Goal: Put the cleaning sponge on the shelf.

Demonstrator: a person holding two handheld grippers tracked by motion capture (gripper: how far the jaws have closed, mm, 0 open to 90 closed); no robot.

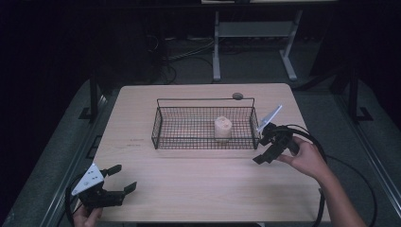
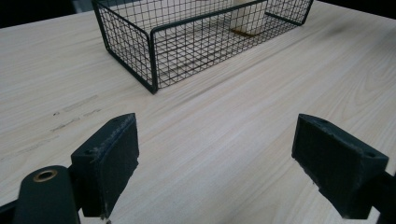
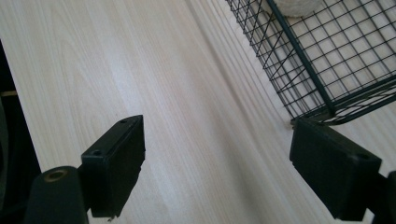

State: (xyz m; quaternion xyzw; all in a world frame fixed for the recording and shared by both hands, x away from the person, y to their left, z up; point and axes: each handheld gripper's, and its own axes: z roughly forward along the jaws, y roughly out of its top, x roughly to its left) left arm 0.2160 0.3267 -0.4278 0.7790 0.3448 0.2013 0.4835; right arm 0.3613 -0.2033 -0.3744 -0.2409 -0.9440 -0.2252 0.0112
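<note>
A black wire basket (image 1: pixel 160 124) stands in the middle of the light wooden table (image 1: pixel 198 189). Inside it, toward its right end, a pale cream cylinder (image 1: pixel 222 128) stands upright. The left gripper view looks at the basket (image 2: pixel 154 56) and the cylinder's base (image 2: pixel 250 21) from the near left. My left gripper (image 1: pixel 122 178) is open over the table's front left corner, jaws wide with nothing between them. Just off the basket's right front corner (image 3: pixel 310 100), my right gripper (image 1: pixel 261 148) is open and holds nothing.
A small dark round disc (image 1: pixel 237 96) lies on the table behind the basket. Past the far edge, a white metal stand (image 1: pixel 255 33) and cables sit on the dark floor. Bare tabletop stretches between the two grippers.
</note>
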